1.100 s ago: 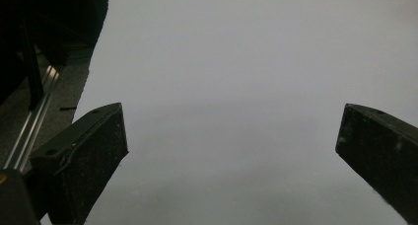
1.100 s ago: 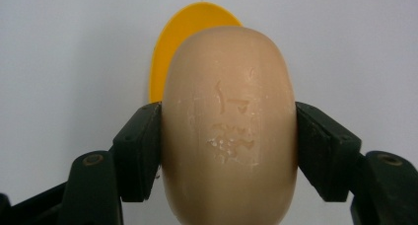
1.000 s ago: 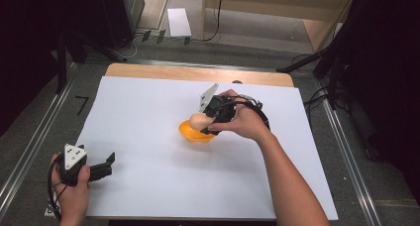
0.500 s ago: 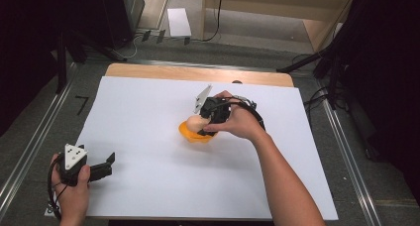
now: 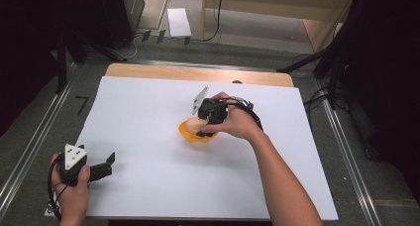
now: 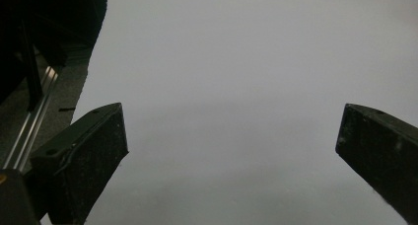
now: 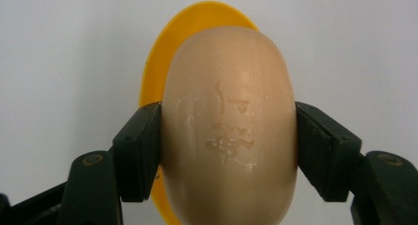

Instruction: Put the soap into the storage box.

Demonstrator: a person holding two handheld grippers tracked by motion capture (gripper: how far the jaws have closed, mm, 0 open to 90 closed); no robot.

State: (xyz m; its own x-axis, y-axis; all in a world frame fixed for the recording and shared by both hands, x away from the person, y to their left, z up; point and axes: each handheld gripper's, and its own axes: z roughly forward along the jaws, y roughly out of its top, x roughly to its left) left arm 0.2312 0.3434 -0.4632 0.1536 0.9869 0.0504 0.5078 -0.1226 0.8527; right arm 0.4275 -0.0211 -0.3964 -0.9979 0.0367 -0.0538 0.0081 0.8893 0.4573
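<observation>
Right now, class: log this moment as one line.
right claw: shut on soap bar | soap: over yellow dish | left claw: open, idle

Right gripper view: soap bar (image 7: pixel 229 126) covers most of the yellow dish (image 7: pixel 157 67); both cut off by the bottom edge. Stamped mark on the soap too worn to read. High view: right tool (image 5: pixel 200 124) and hand (image 5: pixel 237 124) hide part of the dish.

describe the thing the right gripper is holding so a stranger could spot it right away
Near the middle of the white table sheet sits a yellow dish. Over it, the right gripper clamps a beige oval soap bar, smooth, with a stamped mark on top.
</observation>
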